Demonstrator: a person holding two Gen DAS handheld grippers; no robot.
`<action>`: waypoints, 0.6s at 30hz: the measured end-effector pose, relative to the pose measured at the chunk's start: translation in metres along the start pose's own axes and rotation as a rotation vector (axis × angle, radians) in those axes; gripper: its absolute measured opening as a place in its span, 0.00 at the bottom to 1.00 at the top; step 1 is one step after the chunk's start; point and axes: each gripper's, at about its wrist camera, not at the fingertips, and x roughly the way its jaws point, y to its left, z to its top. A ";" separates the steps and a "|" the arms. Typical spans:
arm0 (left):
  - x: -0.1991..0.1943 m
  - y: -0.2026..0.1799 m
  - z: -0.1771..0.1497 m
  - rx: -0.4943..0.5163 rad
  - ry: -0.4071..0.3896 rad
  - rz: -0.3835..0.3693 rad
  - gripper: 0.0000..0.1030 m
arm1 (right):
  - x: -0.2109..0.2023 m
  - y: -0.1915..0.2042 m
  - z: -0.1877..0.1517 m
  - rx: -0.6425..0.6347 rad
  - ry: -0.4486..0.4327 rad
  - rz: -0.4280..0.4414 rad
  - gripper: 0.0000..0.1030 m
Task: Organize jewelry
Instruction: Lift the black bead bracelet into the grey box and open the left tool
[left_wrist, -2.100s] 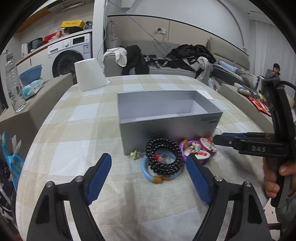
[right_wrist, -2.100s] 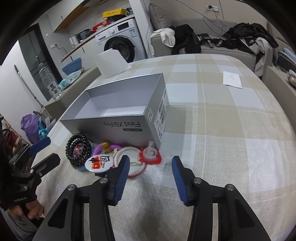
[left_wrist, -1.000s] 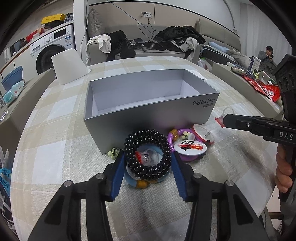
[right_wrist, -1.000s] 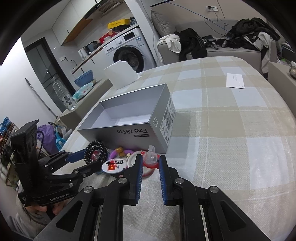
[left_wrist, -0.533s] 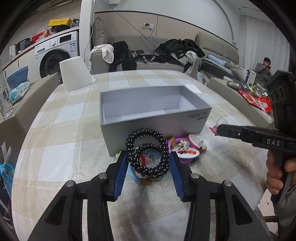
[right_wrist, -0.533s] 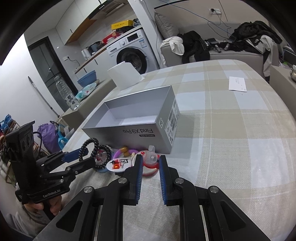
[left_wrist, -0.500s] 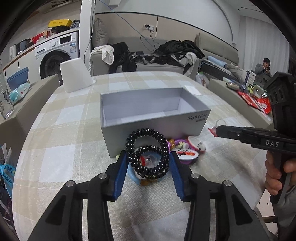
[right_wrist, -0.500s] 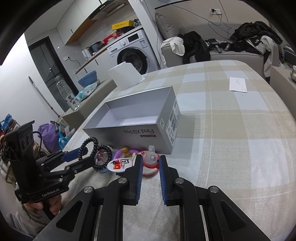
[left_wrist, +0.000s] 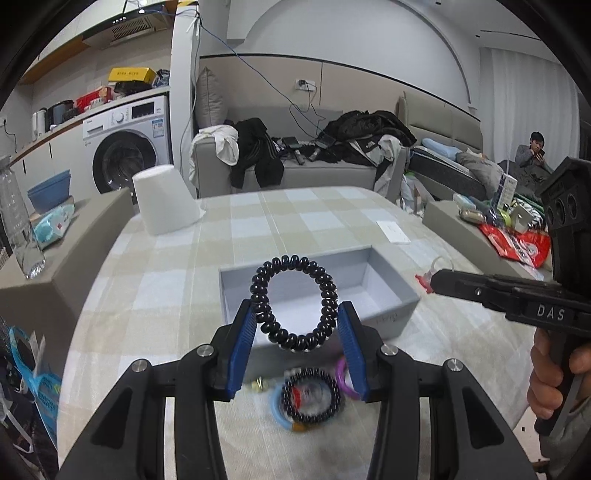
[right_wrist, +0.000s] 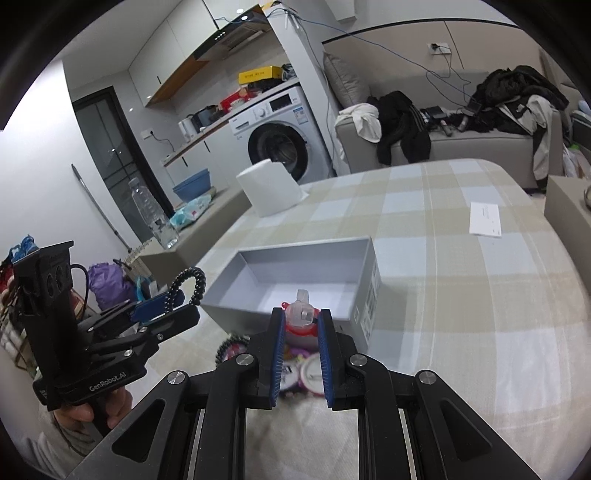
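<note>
Dangling between the left gripper (left_wrist: 295, 332)'s blue pads, the black bead bracelet (left_wrist: 293, 302) is pinched at its lower sides, most of its loop standing up past the fingertips and framing the open grey box (left_wrist: 391, 291) beyond. That's a light, floppy thing by the look of it: beads on a stretchy cord, so it will likely sag and swing, and a squeeze across the loop like this one seems the sensible hold, since a grip on a single smooth bead could slip. Over on the other side, the right gripper (right_wrist: 300, 325) has its jaws nearly together, clamped on a small red and clear plastic trinket (right_wrist: 301, 314) right at the fingertips; it looks hard, tiny and slick, the kind of piece that could pop out if the pinch is off-centre. Both loads hang above the table, just short of the box's near wall, so I'd judge the drop into the box comes next. Below and behind the jaws, the rest of the pile (left_wrist: 310, 398) sits blurred on the checked tablecloth (left_wrist: 177, 280): a second dark bead ring, a blue bangle, a purple hoop, all close against the box. Farther out, a white paper roll (left_wrist: 162, 201) stands well beyond everything.
</note>
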 end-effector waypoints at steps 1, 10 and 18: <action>0.002 0.001 0.003 -0.001 -0.004 0.000 0.38 | 0.001 0.000 0.004 0.006 -0.003 0.004 0.16; 0.030 0.012 -0.003 0.001 0.014 0.040 0.38 | 0.032 -0.007 0.021 0.048 -0.023 0.012 0.16; 0.041 0.012 -0.013 -0.013 0.059 0.032 0.38 | 0.051 -0.012 0.010 0.052 0.045 0.001 0.16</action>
